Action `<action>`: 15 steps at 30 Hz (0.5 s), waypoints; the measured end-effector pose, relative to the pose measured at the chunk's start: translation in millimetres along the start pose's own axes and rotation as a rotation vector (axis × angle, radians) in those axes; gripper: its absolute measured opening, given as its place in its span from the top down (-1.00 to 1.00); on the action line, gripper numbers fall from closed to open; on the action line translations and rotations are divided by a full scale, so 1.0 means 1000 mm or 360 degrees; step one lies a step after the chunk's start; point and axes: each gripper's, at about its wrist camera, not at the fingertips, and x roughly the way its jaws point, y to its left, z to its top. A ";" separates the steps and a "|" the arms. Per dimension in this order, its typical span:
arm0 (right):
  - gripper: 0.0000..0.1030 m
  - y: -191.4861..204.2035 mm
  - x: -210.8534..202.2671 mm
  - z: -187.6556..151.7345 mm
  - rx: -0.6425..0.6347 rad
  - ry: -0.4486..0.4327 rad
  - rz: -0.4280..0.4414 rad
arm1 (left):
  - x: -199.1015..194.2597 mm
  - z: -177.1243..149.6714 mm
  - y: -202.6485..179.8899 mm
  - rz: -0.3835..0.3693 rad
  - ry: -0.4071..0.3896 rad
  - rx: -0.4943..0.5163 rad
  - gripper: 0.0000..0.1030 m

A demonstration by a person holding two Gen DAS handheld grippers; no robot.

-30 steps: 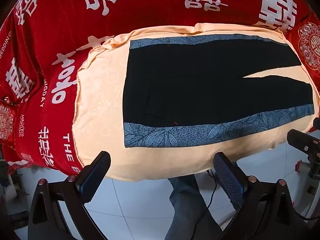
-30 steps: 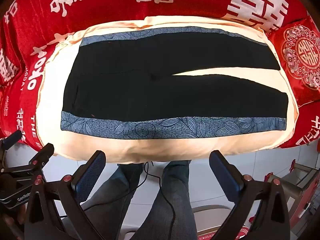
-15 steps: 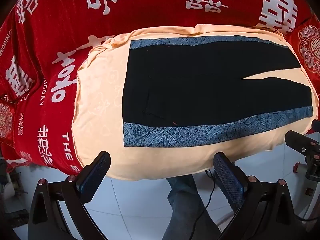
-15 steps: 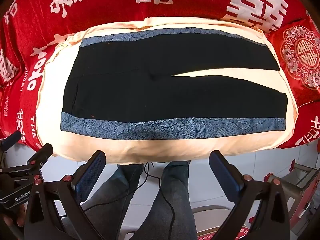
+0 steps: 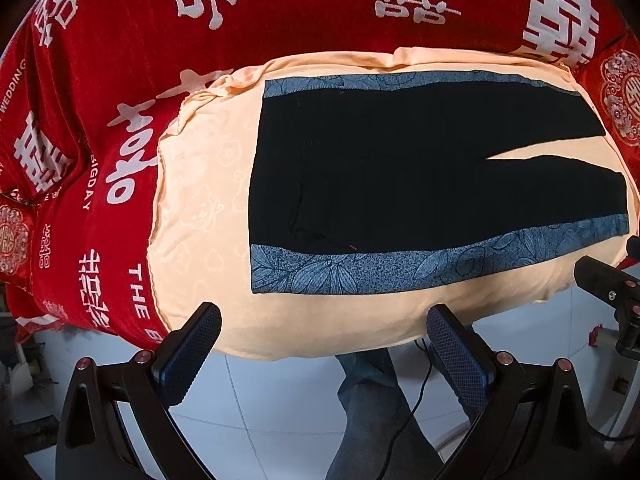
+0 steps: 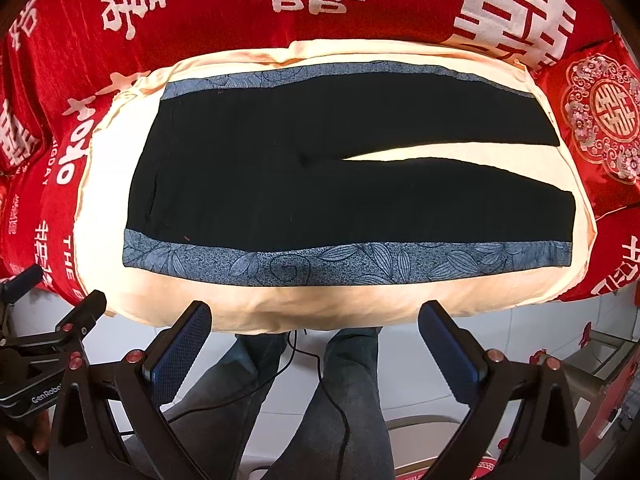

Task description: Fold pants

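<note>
The pants lie flat on a cushion, waist to the left and the two legs running right, with a narrow gap between them. The cushion rests on a bedspread that reaches behind it and to both sides. The left gripper and the right gripper hang before the cushion's near edge, above the person's legs and the floor.

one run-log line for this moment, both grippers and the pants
stage: pre-grasp | pants: flat, unfolded on cream cushion | left gripper: open, off cloth | right gripper: open, off cloth
</note>
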 end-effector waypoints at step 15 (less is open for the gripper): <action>-1.00 -0.012 0.005 0.003 0.0016 0.0013 0.0037 | 0.003 0.003 -0.009 0.0013 0.0042 -0.0025 -1.00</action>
